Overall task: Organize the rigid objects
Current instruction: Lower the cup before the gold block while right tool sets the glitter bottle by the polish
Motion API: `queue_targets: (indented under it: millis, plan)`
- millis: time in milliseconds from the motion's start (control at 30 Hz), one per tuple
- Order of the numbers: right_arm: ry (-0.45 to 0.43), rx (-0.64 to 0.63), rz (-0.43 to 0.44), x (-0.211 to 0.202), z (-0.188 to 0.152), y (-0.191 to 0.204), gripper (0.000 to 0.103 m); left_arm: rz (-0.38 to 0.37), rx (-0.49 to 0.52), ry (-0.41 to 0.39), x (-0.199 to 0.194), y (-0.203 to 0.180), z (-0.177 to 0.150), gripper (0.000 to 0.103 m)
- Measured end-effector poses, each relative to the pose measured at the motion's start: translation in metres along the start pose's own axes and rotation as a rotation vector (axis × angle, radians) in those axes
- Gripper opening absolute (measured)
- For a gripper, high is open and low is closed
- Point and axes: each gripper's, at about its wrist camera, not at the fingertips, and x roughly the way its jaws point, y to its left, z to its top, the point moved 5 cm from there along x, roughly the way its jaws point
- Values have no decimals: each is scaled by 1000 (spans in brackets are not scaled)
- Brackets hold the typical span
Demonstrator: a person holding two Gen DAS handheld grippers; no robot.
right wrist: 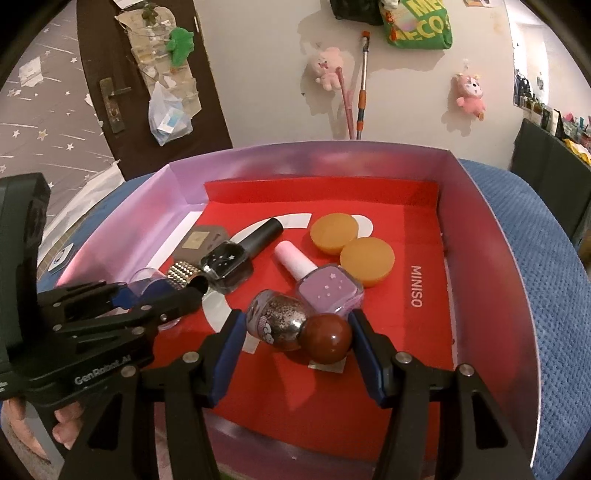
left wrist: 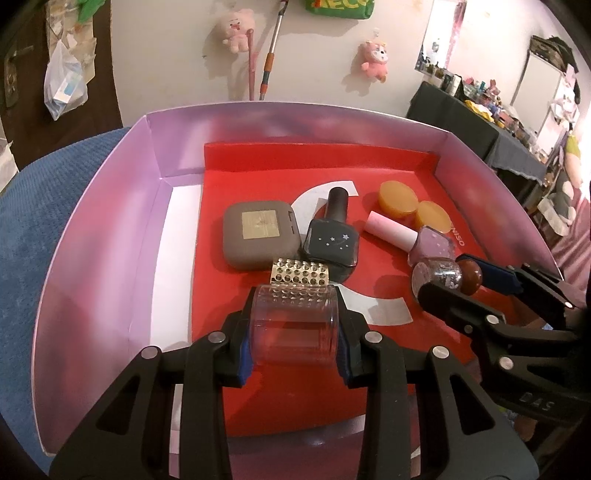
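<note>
Inside a shallow pink-walled box (left wrist: 110,206) lined with a red sheet printed "MINISO" (right wrist: 416,286), two handheld grippers work side by side. The left gripper (left wrist: 293,328) has its blue-padded fingers closed against the sides of a clear glass bottle with a studded gold cap (left wrist: 295,314), holding it near the front of the box; the gripper body reads "GenRobot.AI" in the right wrist view. The right gripper (right wrist: 297,339) stands with its jaws apart around a glitter polish bottle with a round brown cap (right wrist: 295,325), which lies on the red sheet between the pads, and neither pad is clearly pressing it. Just behind lie a lilac polish bottle (right wrist: 328,290), a dark star-printed polish bottle (left wrist: 332,240), a taupe square case (left wrist: 260,234) and two orange discs (right wrist: 351,245). A green bag (right wrist: 417,26) on the wall shows partial lettering that cannot be read whole.
</note>
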Motion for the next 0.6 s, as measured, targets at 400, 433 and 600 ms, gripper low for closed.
queue_targets:
  millis: [400, 433, 600]
  plan:
    - [24, 8, 0, 4, -3, -2, 60, 30, 13, 10, 2, -2, 2, 32]
    - [25, 8, 1, 4, -3, -2, 60, 31, 12, 11, 2, -2, 2, 33]
    - [28, 6, 2, 3, -4, -3, 60, 28, 12, 14, 3, -1, 2, 33]
